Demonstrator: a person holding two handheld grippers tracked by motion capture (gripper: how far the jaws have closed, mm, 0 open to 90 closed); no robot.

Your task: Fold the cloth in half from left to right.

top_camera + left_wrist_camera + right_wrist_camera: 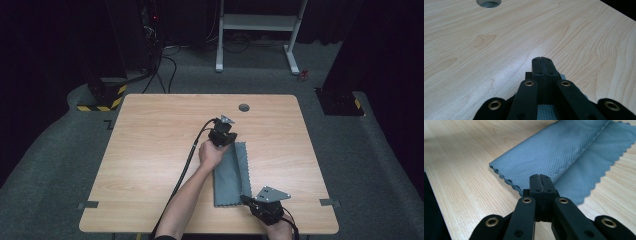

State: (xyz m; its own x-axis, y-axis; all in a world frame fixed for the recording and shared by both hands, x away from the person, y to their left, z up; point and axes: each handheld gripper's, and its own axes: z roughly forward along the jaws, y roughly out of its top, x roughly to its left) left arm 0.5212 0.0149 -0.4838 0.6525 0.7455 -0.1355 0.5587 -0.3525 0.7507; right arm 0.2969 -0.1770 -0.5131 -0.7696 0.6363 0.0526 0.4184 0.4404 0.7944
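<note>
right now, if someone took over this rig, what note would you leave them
Left tongs: shut at the far end of the grey cloth, whose fabric shows under the jaws in the left gripper view; whether it is pinched cannot be told.
Right tongs: shut over the cloth's near edge; again the grip itself cannot be told.
Cloth: lies flat on the wooden table, folded lengthwise into a narrow strip, scalloped edge of the lower layer showing on the right.
Done: one lengthwise fold.
Left: probably a second fold, bringing one end over the other, if both ends are truly held. Check each grip before lifting.
</note>
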